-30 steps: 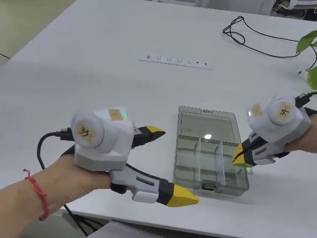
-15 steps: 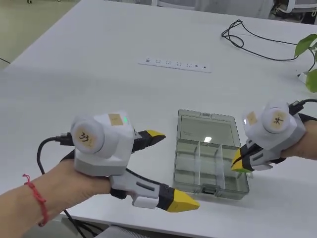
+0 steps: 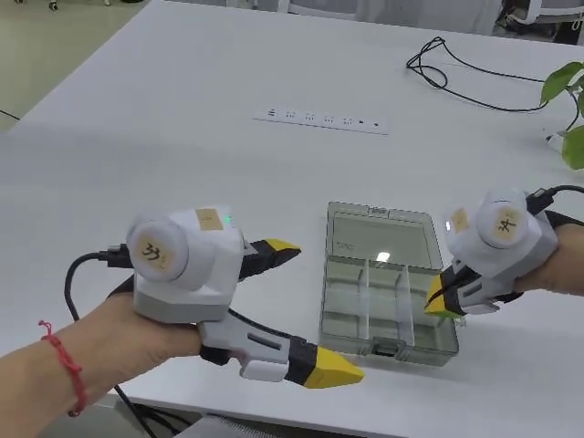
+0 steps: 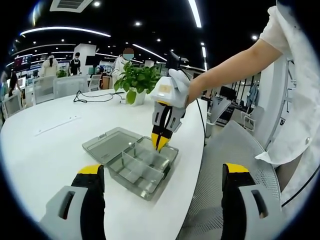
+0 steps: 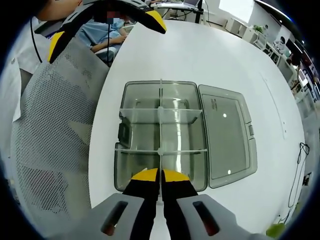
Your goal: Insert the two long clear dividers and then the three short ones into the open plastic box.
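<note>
Now, the step: seating a divider at the end of the box (image 3: 351, 336) that lies to the right in the head view. Judging by the grid standing inside, you are late in the task.
Box: lower right of centre in the head view, on the white table (image 3: 182, 137), with its lid (image 3: 381, 233) laid flat open on the far side.
Dividers: in the right gripper view a centre divider (image 5: 160, 95) runs up the middle of the box and two cross dividers (image 5: 137, 149) span it side to side, all upright. They are clear, so you cannot tell how many separate pieces they make.
Right tongs (image 3: 441, 301): clenched, with the tips pointing down at the box's end wall, in line with the centre divider. Whether its thin edge is pinched between them cannot be told.
Left tongs (image 3: 306, 306): released, jaws wide apart, hovering left of the box and touching nothing.
Next move: as I judge it, press straight down so the end drops into its wall slot, then let go gently. A tilt could unseat the cross pieces. Your free tongs could steady the opposite wall.
Elsewhere: power strip (image 3: 324, 119) and black cable (image 3: 456, 68) in the upper frame, well apart from the work.
</note>
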A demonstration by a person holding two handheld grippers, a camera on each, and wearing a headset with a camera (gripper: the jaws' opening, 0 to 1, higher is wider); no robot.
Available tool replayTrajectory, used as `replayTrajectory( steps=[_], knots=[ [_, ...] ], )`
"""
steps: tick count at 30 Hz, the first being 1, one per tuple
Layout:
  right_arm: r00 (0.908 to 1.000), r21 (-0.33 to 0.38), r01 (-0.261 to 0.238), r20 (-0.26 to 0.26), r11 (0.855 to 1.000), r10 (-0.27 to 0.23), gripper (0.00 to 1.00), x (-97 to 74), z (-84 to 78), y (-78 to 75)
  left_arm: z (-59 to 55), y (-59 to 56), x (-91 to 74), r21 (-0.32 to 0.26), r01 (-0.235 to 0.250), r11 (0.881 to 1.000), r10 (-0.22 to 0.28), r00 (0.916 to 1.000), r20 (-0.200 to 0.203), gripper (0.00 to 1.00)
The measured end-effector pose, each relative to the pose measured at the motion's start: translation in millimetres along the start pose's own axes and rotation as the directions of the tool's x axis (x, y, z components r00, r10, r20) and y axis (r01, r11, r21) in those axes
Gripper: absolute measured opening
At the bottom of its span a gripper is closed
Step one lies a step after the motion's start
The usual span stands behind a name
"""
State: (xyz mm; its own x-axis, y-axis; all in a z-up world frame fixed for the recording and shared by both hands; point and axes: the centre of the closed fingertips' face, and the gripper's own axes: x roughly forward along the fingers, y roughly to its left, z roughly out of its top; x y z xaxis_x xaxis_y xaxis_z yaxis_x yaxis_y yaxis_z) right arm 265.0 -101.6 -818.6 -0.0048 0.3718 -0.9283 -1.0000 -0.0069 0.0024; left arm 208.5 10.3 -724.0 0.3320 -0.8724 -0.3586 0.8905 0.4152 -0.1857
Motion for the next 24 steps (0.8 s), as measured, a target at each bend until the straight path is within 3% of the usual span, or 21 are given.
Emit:
replayTrajectory(
  steps=[10,16,24],
  knots=[
    [0.9949,0.087,0.045,0.087,0.995,-0.052,0.12,-28.4,0.6,-1.3,-3.2,3.9,-3.1,0.007,-0.013,1.000,0.013,0.9998,-0.012,1.00],
    [0.9776,0.181,0.089,0.173,0.980,-0.121,0.22,-55.8,-3.5,-0.7,-2.4,8.8,-6.7,0.019,-0.019,1.000,0.019,0.9996,-0.019,1.00],
    [0.9581,0.266,0.127,0.216,0.956,-0.188,0.36,-81.0,-21.2,12.5,-5.8,12.9,-10.5,0.035,-0.017,0.999,0.019,0.9989,-0.042,1.00]
  ],
)
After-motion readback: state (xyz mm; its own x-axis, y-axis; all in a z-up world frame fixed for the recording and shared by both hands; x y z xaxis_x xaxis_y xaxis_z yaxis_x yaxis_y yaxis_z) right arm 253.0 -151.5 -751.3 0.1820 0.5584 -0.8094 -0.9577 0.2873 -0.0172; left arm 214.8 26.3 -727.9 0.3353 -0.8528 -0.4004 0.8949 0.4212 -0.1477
